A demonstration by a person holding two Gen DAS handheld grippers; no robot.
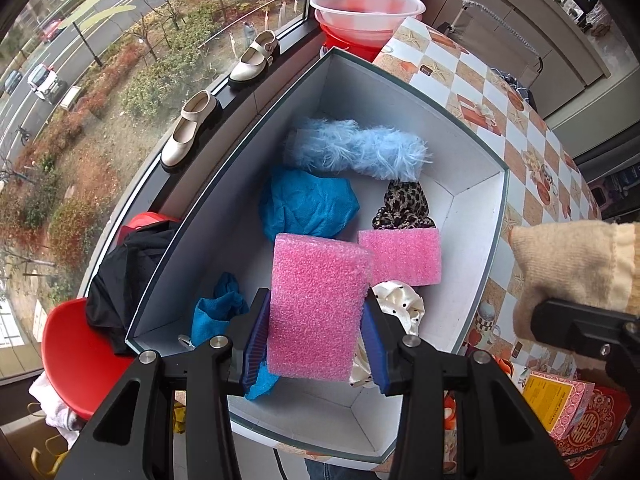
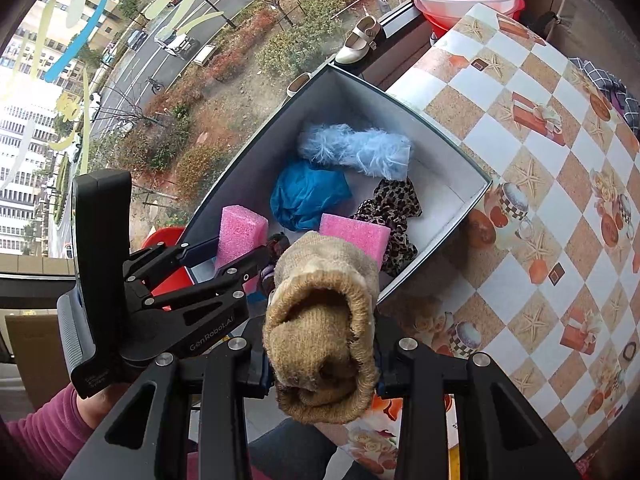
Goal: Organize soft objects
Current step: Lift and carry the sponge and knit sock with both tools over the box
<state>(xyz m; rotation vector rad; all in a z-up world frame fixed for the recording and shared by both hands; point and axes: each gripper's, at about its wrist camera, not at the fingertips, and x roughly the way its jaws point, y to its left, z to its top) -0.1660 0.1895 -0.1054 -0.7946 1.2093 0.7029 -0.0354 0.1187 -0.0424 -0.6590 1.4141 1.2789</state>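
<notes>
A pink foam block (image 1: 318, 306) is clamped between the blue pads of the left gripper (image 1: 316, 336), which is held steeply downward over the open white box (image 1: 476, 208); the block hangs above the box floor, not yet set down. A rolled tan knitted sock (image 2: 322, 332) is pinched tightly in the right gripper (image 2: 320, 376), whose jaws are nearly hidden by the wool; it is carried near the box's near corner, over the checkered tablecloth (image 2: 540, 168) rather than over the interior. Inside the box, a second pink foam block (image 1: 404, 256) is seen just beside the held one, with a cream polka-dot cloth (image 1: 404, 308) below it, a leopard-print fabric (image 1: 404, 204) behind it, a crumpled blue cloth (image 1: 306, 204) toward the middle, a fluffy light-blue item (image 1: 356, 148) at the far end and a small blue rag (image 1: 218, 312) at the near side. Beyond the box, cream shoes (image 1: 192, 130) are lined on the window sill and a pink basin (image 1: 366, 10) stands at the far end. The step in hand is judged to be the placing of both soft items into the box. For the next move, the foam would need to be lowered into the free floor space near its twin and released, and the sock would have to be brought over the rim before release.
</notes>
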